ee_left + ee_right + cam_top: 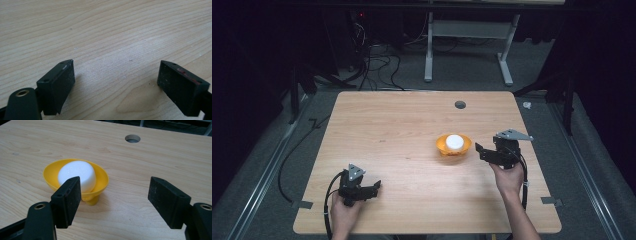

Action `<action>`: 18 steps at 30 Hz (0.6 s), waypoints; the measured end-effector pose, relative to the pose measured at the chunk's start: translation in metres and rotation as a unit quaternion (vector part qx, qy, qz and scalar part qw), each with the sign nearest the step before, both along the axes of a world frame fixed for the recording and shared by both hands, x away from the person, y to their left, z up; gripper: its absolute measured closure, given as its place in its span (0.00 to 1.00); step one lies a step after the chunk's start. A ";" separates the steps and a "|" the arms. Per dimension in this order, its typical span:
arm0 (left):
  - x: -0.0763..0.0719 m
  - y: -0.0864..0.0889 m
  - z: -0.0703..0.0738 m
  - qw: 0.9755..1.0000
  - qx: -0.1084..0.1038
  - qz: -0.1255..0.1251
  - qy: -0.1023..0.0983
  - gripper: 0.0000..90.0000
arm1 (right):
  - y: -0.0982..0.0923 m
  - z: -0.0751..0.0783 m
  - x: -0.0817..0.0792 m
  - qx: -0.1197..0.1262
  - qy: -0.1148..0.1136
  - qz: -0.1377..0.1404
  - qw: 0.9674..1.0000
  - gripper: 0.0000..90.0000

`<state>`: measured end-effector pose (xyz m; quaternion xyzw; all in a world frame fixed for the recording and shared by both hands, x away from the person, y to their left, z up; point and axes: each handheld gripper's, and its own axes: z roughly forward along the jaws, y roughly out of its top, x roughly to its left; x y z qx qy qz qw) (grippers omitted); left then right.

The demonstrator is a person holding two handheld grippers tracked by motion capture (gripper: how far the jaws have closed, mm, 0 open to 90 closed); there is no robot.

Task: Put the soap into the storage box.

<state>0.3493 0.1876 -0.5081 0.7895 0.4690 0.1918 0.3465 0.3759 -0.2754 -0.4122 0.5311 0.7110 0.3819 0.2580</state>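
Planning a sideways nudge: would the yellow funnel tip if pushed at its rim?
Probably tippy: the yellow funnel stands on a narrow spout under a wide rim. The white block inside sits high, likely raising its balance point. Looks like light plastic, so may slide.

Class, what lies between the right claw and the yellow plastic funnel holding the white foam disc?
Only bare wooden tabletop separates the right claw from the yellow plastic funnel; the high view shows it.

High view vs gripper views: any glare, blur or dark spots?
High view: table evenly lit, surroundings nearly black, yellow funnel slightly soft. Left gripper view: pale glare patch on the wood, short shadows under both jaws. Right gripper view: white block nearly blown out, wood grain sharp.
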 end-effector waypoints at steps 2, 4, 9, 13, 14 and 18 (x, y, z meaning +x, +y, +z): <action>0.000 0.000 0.000 1.000 0.000 0.000 0.000 0.17 | -0.001 0.000 -0.002 0.000 -0.001 0.000 1.000 0.30; 0.000 0.000 0.000 1.000 0.000 0.000 0.000 0.17 | -0.002 -0.001 -0.004 0.001 -0.002 -0.001 1.000 0.30; 0.000 0.000 0.000 1.000 0.000 0.000 0.000 0.17 | -0.006 -0.002 -0.010 0.005 -0.003 -0.003 1.000 0.30; 0.000 0.000 0.000 1.000 0.000 0.000 0.000 0.16 | -0.008 -0.003 -0.013 0.005 -0.004 -0.002 1.000 0.31; 0.000 0.000 0.000 1.000 0.000 0.000 0.000 0.16 | -0.008 -0.004 -0.014 0.006 -0.004 -0.003 1.000 0.31; 0.000 0.000 0.000 1.000 0.000 0.000 0.000 0.16 | -0.009 -0.005 -0.018 0.007 -0.005 -0.002 1.000 0.31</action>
